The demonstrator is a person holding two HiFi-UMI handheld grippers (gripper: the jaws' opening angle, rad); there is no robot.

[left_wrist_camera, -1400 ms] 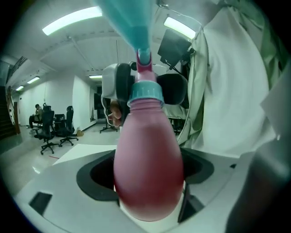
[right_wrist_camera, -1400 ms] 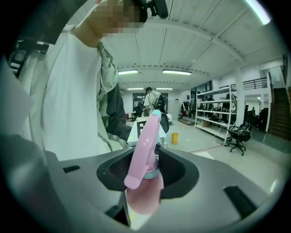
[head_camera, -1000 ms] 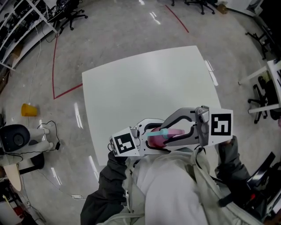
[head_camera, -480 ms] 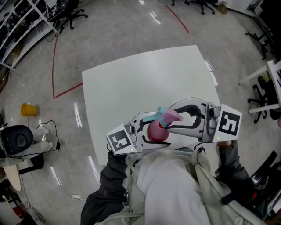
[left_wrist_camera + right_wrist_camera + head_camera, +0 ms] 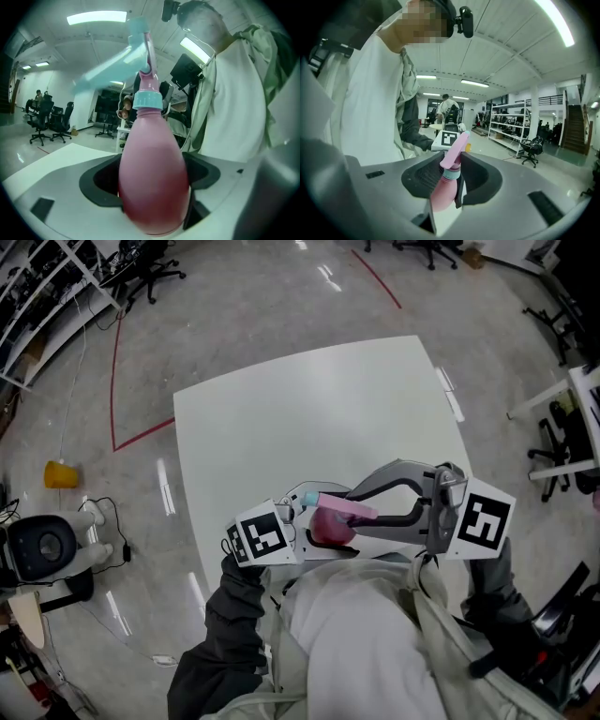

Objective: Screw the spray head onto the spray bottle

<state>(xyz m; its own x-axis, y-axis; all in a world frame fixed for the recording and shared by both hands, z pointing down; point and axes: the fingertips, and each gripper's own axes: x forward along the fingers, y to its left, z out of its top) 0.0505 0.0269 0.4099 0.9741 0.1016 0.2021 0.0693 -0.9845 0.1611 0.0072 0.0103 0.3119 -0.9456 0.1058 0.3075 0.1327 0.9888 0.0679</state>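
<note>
Head view: spray bottle (image 5: 328, 529) held in the air over the near edge of the white worktop (image 5: 300, 418), close to the person's chest. Left tool (image 5: 151, 180) clamped wide on the pink belly. Long axis about upright, base low between the left jaws, neck upward. Spray head (image 5: 455, 149) on top, teal nozzle pointing to the left side of the head view. Right tool (image 5: 453, 172) just closing, jaws now pressed on the teal collar of the spray head.

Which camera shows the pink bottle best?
The left gripper view: the pink bottle fills it, spray head included. The head view shows a partly covered sliver; the right gripper view only its neck and head, small.
</note>
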